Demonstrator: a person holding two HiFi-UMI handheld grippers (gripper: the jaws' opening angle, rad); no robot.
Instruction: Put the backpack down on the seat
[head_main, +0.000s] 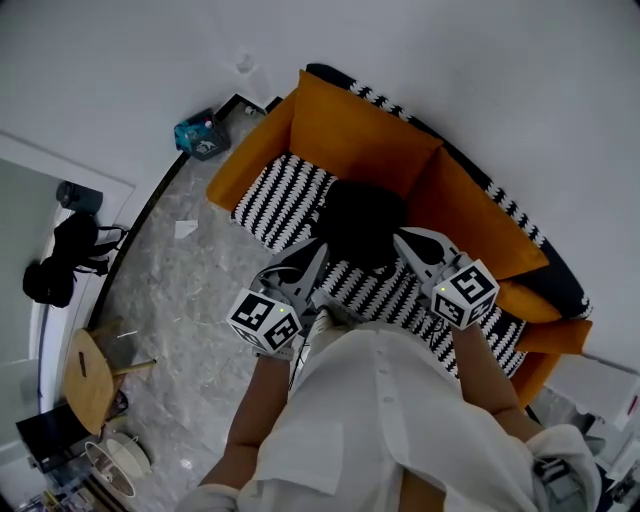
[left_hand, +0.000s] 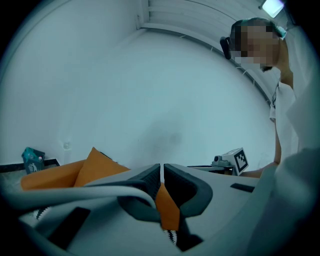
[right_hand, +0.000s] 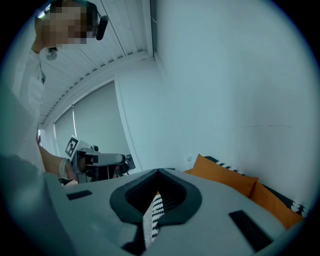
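Note:
The black backpack (head_main: 362, 222) rests on the sofa's black-and-white striped seat (head_main: 280, 195), against the orange backrest (head_main: 350, 130). In the head view my left gripper (head_main: 320, 250) points at the backpack's near left side and my right gripper (head_main: 402, 238) at its near right side. I cannot tell whether either touches it. In the left gripper view the left gripper (left_hand: 162, 167) has its jaws together, only a thin slit between the pads, nothing in it. In the right gripper view the right gripper (right_hand: 158, 171) has its jaw tips meeting, with nothing held.
An orange cushion (head_main: 545, 300) lies at the sofa's right end. On the marble floor to the left are a black bag (head_main: 62, 262), a wooden stool (head_main: 88, 378), a teal box (head_main: 203, 135) by the wall and a scrap of paper (head_main: 186, 228).

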